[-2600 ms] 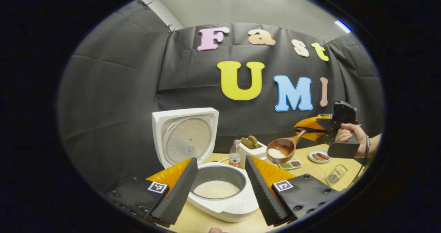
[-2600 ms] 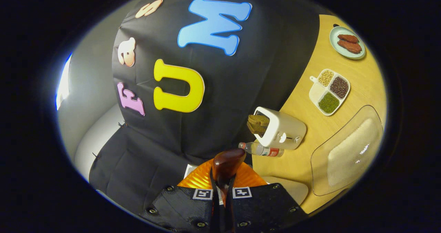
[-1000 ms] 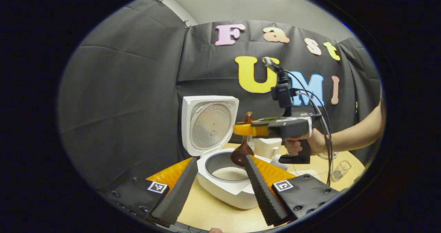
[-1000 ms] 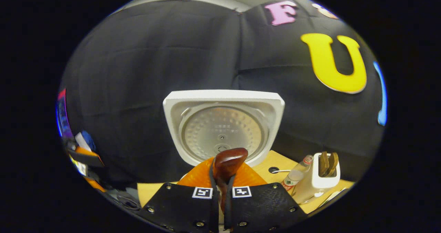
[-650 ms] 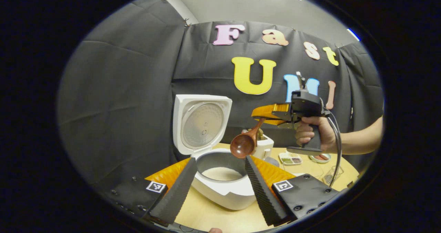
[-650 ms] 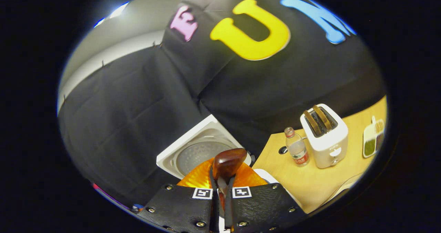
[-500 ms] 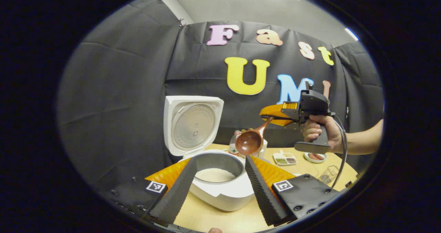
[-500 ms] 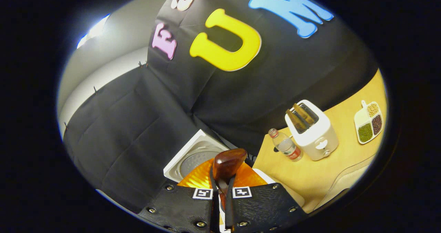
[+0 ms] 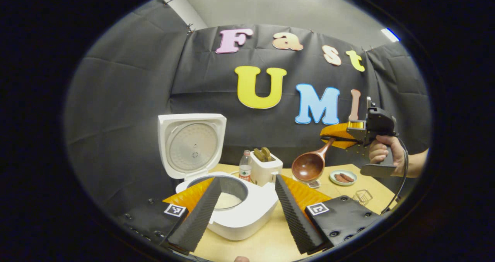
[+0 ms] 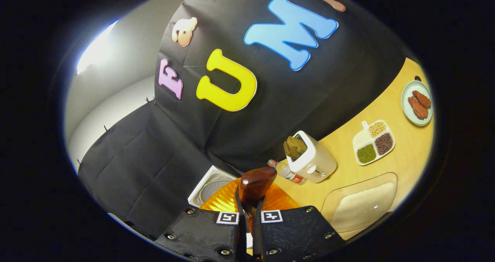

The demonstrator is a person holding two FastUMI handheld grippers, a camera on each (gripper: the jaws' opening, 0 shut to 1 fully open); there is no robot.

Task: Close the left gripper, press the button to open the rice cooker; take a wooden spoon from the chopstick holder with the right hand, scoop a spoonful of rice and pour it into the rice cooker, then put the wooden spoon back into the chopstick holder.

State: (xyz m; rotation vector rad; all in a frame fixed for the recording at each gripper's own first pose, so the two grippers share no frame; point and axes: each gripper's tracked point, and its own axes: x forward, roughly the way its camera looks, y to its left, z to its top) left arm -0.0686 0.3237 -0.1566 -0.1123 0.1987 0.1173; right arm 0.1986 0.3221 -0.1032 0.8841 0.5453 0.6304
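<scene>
The white rice cooker (image 9: 232, 219) stands with its lid (image 9: 191, 145) up and white rice (image 9: 226, 201) in the pot. My left gripper (image 9: 247, 209) hovers open just in front of it, with nothing between the fingers. To the right, a hand holds my right gripper (image 9: 333, 138) above the table, shut on the handle of the wooden spoon (image 9: 308, 166); the spoon's bowl hangs down and is empty. In the right gripper view the spoon's handle end (image 10: 255, 184) sticks up between the shut fingers of the right gripper (image 10: 247, 212), and the cooker lid (image 10: 210, 185) lies low behind it.
On the wooden table (image 9: 267, 242) stand a toaster (image 9: 266, 165), a water bottle (image 9: 243, 168), a plate of sausages (image 9: 342, 177) and a small wire holder (image 9: 361, 196). The right gripper view adds a divided tray of beans (image 10: 373, 142) and a clear tub of rice (image 10: 359, 204).
The right gripper tipped the rice-filled spoon over the pot, then drew back to the right and up; the spoon is now empty. The left gripper stayed open.
</scene>
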